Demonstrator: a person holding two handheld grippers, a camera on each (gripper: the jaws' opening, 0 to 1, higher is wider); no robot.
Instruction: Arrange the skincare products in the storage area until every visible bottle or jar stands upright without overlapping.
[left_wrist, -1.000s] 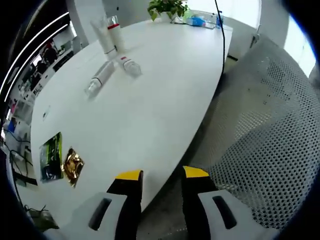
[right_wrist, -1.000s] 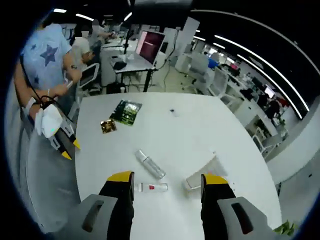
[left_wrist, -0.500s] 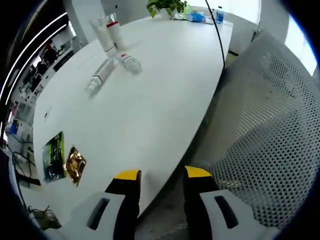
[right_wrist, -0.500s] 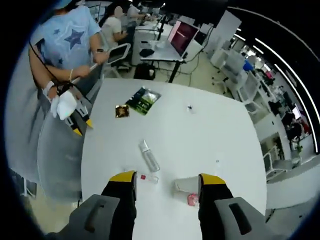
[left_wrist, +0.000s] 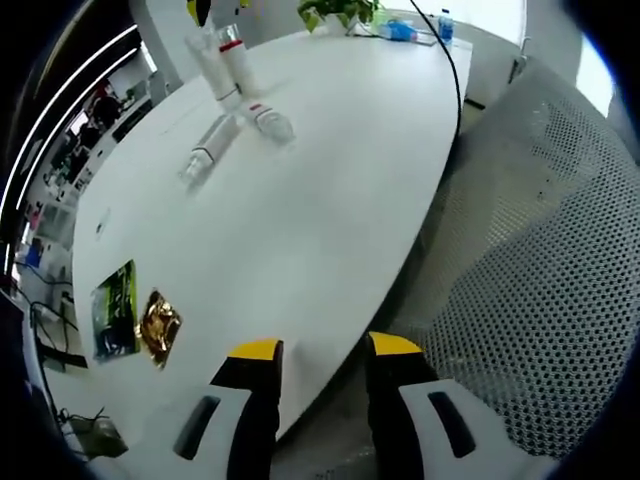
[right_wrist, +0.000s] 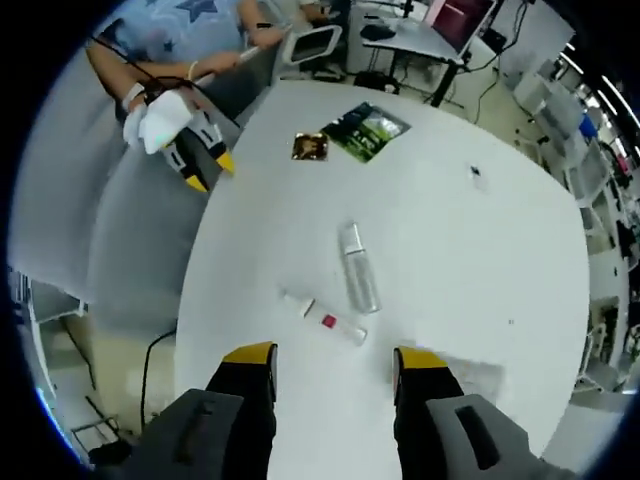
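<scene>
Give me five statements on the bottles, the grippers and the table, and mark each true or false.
1. The clear bottle lies on its side on the white table. True.
2. The right gripper is clamped on the slim tube with the red mark. False: its jaws are open and hold nothing, and the tube lies on the table beyond them.
3. A green packet and a gold packet lie side by side near the table's edge. True.
4. The left gripper holds a bottle. False: its jaws stand apart and empty at the table's edge, by a mesh chair.
5. Every bottle on the table stands upright. False: in the left gripper view two lie flat.
</scene>
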